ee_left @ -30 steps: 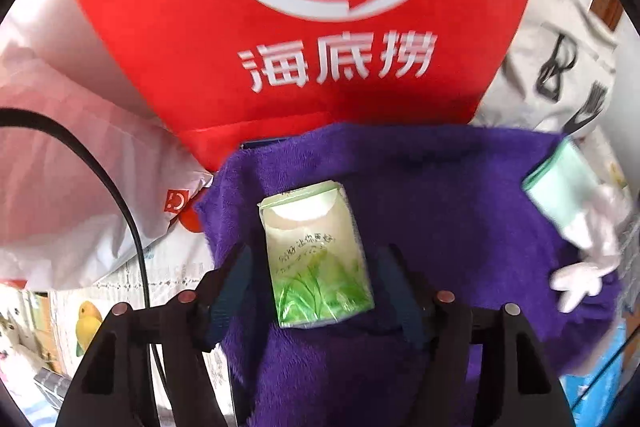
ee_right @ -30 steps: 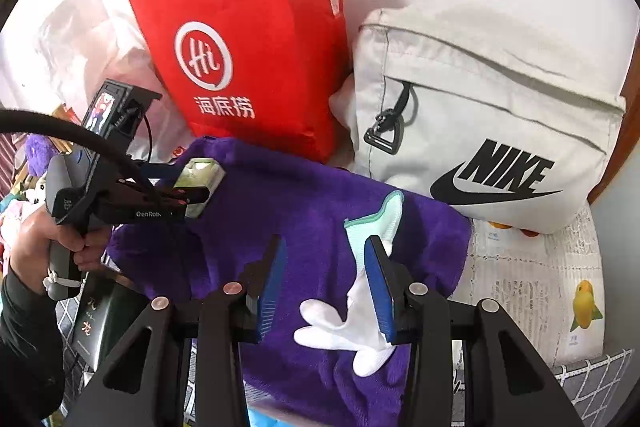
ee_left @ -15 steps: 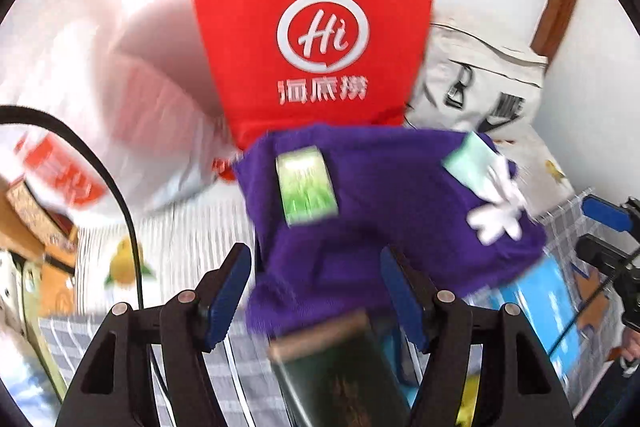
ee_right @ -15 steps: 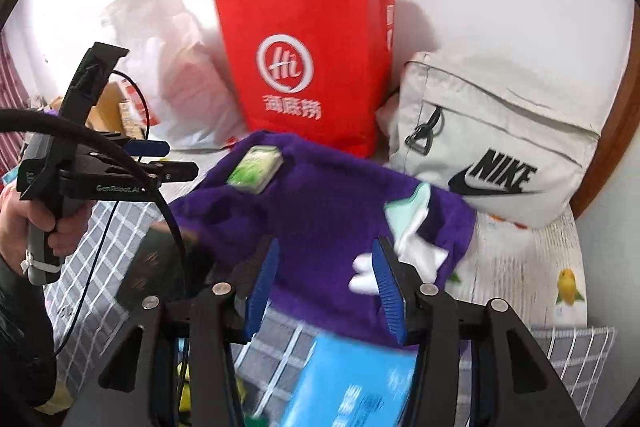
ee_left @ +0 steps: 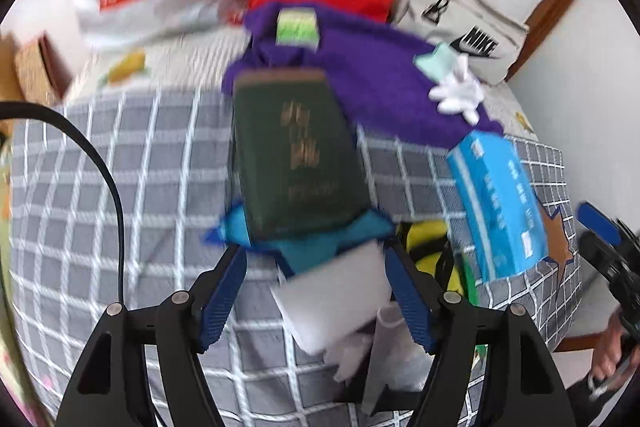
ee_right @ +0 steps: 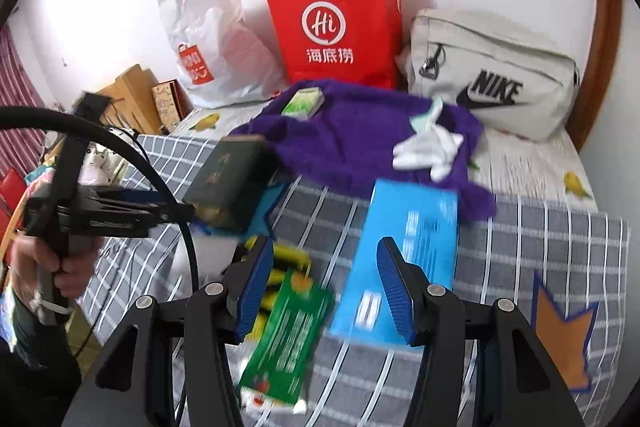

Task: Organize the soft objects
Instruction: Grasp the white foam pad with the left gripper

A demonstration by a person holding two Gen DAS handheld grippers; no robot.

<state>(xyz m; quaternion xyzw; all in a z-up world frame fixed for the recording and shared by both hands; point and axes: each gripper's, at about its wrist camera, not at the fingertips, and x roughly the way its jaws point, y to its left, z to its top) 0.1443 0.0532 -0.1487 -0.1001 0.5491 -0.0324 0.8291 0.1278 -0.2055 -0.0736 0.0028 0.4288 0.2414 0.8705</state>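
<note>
A purple towel (ee_left: 372,75) (ee_right: 360,139) lies on the bed by the bags. On it rest a green tissue pack (ee_left: 298,27) (ee_right: 303,103) and a white glove (ee_left: 456,93) (ee_right: 428,147). My left gripper (ee_left: 316,287) (ee_right: 190,213) hovers well short of the towel, its jaws opening, over a white flat packet (ee_left: 336,307) that its pads do not touch. My right gripper (ee_right: 322,251) is also back from the towel with its jaws opening. Nothing is held between its fingers; a blue box (ee_right: 404,247) and a green packet (ee_right: 288,339) lie below.
A dark green book (ee_left: 296,155) (ee_right: 228,183) lies on a blue cloth on the checked bedspread (ee_left: 120,207). A red paper bag (ee_right: 336,23), a white plastic bag (ee_right: 208,39) and a grey Nike bag (ee_right: 492,75) stand along the wall. A yellow item (ee_right: 280,267) lies under the right gripper.
Both grippers have drawn back from the purple towel, leaving the tissue pack and the glove on it. The right jaws have widened. The book, blue box and packets have come into view.
</note>
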